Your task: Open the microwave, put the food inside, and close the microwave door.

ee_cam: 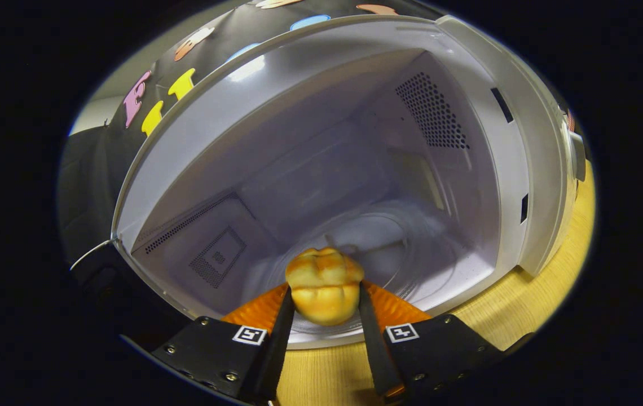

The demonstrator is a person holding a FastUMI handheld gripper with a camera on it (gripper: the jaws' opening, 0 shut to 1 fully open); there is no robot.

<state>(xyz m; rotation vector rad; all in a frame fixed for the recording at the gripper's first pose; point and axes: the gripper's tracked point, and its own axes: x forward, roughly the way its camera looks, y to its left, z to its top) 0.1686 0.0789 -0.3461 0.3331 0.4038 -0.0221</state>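
A golden-brown bread bun (324, 286) is pinched between both fingers of my gripper (324, 299), which is shut on it. Just ahead stands the white microwave (536, 169) with its door swung open to the left. The bun hangs at the front lip of the cavity, over the near edge of the glass turntable (412, 248). The cavity's back wall and perforated side vents (431, 113) lie beyond the fingers. The view is tilted, so the microwave looks rotated.
The microwave rests on a light wooden tabletop (530, 304), which shows under and to the right of the fingers. The open door's dark edge (101, 276) lies left of the fingers. Black cloth wall stands behind the microwave.
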